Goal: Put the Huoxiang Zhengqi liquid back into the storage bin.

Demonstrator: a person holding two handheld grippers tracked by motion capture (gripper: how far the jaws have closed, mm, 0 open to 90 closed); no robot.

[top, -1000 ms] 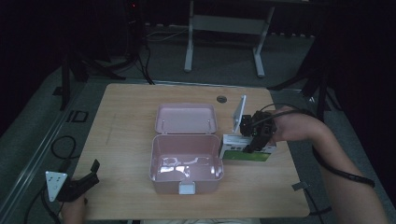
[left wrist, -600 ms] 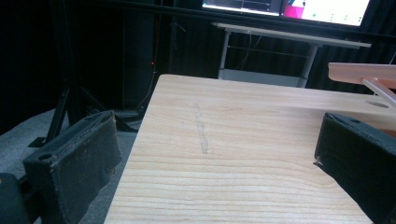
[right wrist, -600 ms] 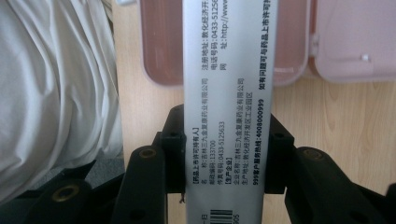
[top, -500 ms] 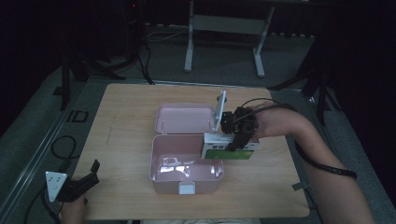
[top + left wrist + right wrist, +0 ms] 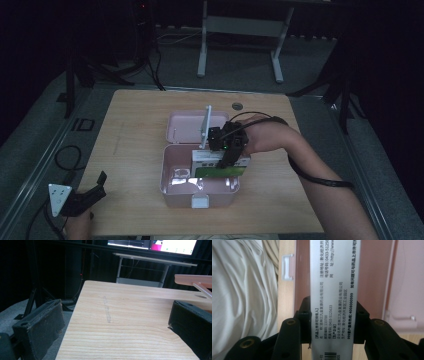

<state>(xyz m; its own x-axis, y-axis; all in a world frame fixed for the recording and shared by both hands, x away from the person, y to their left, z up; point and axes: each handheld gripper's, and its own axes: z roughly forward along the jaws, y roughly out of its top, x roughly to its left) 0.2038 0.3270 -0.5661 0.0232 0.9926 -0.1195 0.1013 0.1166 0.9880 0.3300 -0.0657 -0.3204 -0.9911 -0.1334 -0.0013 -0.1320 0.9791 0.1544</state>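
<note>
An open pink plastic box (image 5: 172, 187) sits mid-table with its lid (image 5: 185, 127) laid back. My right gripper (image 5: 227, 152) is shut on a white and green medicine carton (image 5: 220, 165) and holds it over the right part of the box. In the right gripper view both jaws press the carton's printed grey side (image 5: 334, 290), with the pink box (image 5: 374, 277) beneath. My left gripper (image 5: 95, 189) rests at the table's near left corner, jaws wide apart and nothing between them; its own view (image 5: 115, 320) looks across bare wood.
Something small and shiny (image 5: 182, 175) lies in the pink box's left half. The box's white latch (image 5: 201, 201) faces the near edge. A round hole (image 5: 237, 106) marks the tabletop's far side. A metal stand (image 5: 240, 25) and floor cables (image 5: 65, 155) lie beyond the table.
My right gripper has carried the carton leftward, from beside the pink box's right wall to over the box. The left gripper has stayed put.
</note>
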